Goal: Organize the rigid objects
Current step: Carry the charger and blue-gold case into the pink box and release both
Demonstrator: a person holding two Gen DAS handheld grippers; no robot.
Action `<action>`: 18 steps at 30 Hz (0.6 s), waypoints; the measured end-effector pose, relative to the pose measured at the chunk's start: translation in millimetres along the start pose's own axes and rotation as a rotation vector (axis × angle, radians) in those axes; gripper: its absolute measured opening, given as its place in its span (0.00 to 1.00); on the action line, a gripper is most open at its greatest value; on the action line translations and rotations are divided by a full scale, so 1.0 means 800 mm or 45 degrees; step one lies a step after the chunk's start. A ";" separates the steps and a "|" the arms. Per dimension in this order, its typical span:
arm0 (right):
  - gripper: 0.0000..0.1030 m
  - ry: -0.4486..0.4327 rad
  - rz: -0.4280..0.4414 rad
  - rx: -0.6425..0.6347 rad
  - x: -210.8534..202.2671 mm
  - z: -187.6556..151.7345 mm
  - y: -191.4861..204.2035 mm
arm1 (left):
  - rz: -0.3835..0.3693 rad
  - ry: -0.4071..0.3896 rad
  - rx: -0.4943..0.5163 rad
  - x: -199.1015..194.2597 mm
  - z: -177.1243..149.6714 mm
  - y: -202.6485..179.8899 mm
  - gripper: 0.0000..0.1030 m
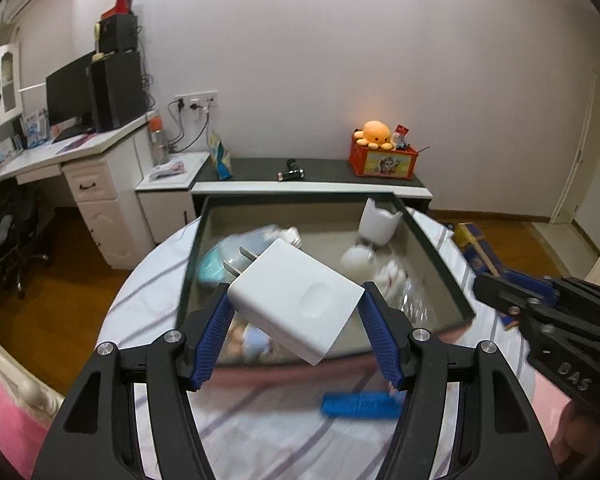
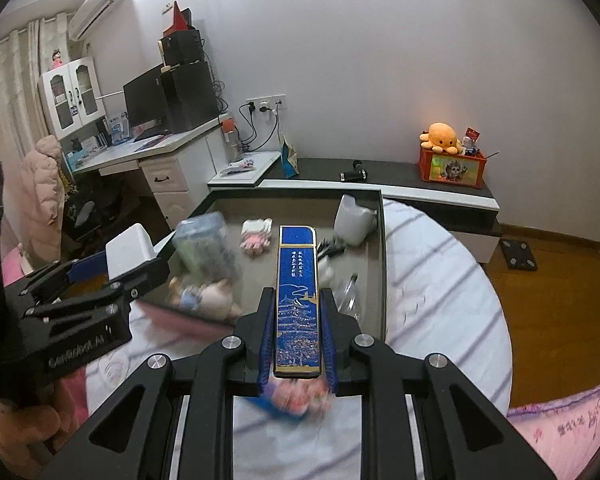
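Above the open grey tray [image 1: 440,256] on the striped bed, the left gripper [image 1: 296,320] has its fingers clamped on a white charger [image 1: 296,300], prongs pointing away; beside it, the right gripper [image 2: 296,336] has its fingers clamped on a long blue box [image 2: 298,300]; small toys lie blurred in the tray.

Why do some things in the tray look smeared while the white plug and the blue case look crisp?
Left wrist view: the charger in the left tongs is sharp; the tray contents blur. Right wrist view: the blue case in the right tongs is crisp; the tray's toys smear. Straight edges bow in both.
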State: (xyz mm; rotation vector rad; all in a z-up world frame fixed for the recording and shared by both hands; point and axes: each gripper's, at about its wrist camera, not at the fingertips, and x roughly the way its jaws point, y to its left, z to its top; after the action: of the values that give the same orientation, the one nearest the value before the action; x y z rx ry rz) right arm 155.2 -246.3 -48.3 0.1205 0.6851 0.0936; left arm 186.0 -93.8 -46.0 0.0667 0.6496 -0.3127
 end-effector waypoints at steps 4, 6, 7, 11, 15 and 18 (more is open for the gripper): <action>0.20 0.037 -0.008 0.013 0.040 0.020 -0.016 | -0.009 0.016 0.011 0.040 0.024 -0.015 0.63; 0.20 0.058 -0.012 0.021 0.060 0.027 -0.023 | -0.013 0.034 0.011 0.060 0.032 -0.019 0.63; 0.20 0.075 -0.016 0.023 0.073 0.029 -0.027 | -0.014 0.045 0.012 0.071 0.036 -0.020 0.63; 0.20 0.121 -0.023 0.020 0.107 0.035 -0.036 | -0.018 0.092 0.010 0.107 0.040 -0.023 0.63; 0.20 0.158 -0.026 0.016 0.129 0.035 -0.040 | 0.013 0.081 0.048 0.119 0.046 -0.027 0.64; 0.20 0.176 -0.030 0.010 0.140 0.032 -0.041 | 0.023 0.078 0.046 0.121 0.051 -0.025 0.66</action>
State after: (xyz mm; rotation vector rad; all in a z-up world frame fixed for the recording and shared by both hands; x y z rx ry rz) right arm 259.6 -266.3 -103.5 0.1145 0.8248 0.0770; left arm 276.7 -145.2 -71.6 0.1168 0.7039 -0.3060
